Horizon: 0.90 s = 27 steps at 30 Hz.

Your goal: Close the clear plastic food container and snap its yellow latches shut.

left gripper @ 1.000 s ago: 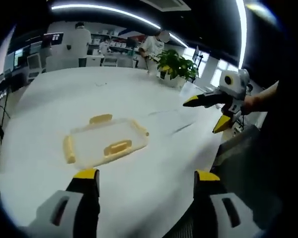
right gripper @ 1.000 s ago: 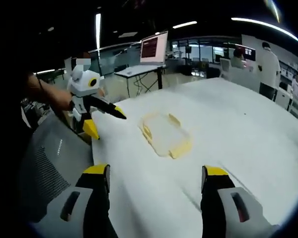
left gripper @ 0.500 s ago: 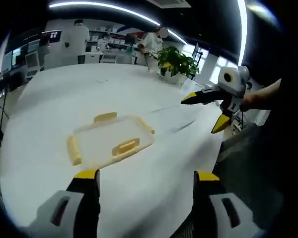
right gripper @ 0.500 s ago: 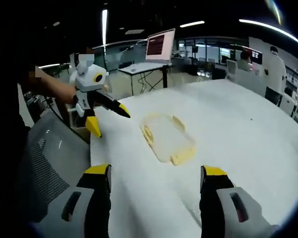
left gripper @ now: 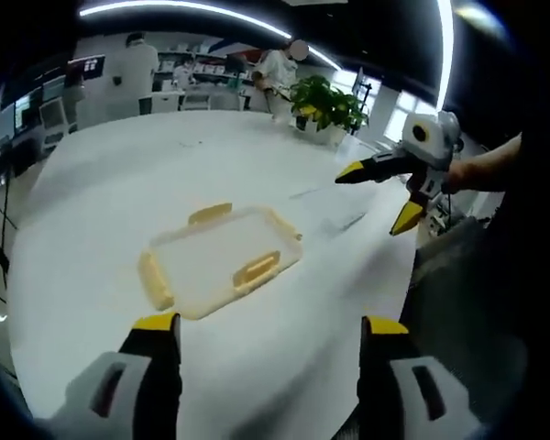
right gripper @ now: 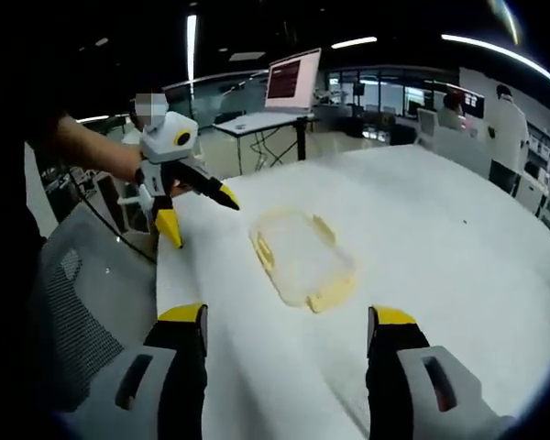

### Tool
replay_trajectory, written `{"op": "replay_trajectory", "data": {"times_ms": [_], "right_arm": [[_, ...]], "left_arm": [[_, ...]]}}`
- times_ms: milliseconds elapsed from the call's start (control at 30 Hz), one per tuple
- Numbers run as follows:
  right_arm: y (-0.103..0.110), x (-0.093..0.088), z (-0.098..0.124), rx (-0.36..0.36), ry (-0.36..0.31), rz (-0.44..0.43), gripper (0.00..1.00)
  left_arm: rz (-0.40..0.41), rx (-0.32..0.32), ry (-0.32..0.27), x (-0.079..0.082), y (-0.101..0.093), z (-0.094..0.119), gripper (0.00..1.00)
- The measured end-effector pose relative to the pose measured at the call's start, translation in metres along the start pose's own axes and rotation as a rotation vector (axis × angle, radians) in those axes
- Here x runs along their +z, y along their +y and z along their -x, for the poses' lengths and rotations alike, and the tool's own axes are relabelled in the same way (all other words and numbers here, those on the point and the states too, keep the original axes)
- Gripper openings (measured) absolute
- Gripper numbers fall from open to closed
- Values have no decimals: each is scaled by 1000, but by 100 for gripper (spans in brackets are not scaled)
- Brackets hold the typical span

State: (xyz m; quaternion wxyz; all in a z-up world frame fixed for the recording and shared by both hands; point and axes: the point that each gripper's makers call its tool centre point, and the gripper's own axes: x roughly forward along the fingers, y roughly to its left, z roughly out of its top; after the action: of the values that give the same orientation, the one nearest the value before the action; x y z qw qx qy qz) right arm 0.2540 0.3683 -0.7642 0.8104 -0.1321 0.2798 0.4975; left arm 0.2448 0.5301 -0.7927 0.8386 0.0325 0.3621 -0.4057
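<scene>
On the white table (left gripper: 101, 174) the clear container (left gripper: 222, 259) lies flat with its yellow latches (left gripper: 259, 267) flared outward, well apart from the left gripper (left gripper: 268, 332) and right gripper (right gripper: 287, 321), both jaws spread empty, apparently poised to approach.

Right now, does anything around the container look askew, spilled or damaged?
Nothing stands out. The clear container lies flat on the white table, its yellow latches splayed outward, not yet snapped. No spill shows. Both grippers hover apart from it, jaws open.

Clear container (left gripper: 222, 259) with yellow latches (left gripper: 258, 269) on white table (left gripper: 119, 183), left gripper (left gripper: 268, 335) gaping above it
</scene>
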Motion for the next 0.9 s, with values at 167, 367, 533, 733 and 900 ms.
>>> {"op": "replay_trajectory", "data": {"times_ms": [167,367,533,733,900], "right_arm": [[-1,0,-2,8,11,21,68],[-6,-2,-8,6,20,37,65],[-10,3,-18,19,18,35,66],[-18,5,-25,13,27,53,66],[-24,2,-29,14,46,56,66]], "left_arm": [[-30,-12,33,-2,6,-3,73],[-33,-21,43,0,13,-4,73],[-28,-25,43,2,16,-4,73],[-43,-30,94,1,22,-7,69],[-39,-22,77,7,28,-10,69]]}}
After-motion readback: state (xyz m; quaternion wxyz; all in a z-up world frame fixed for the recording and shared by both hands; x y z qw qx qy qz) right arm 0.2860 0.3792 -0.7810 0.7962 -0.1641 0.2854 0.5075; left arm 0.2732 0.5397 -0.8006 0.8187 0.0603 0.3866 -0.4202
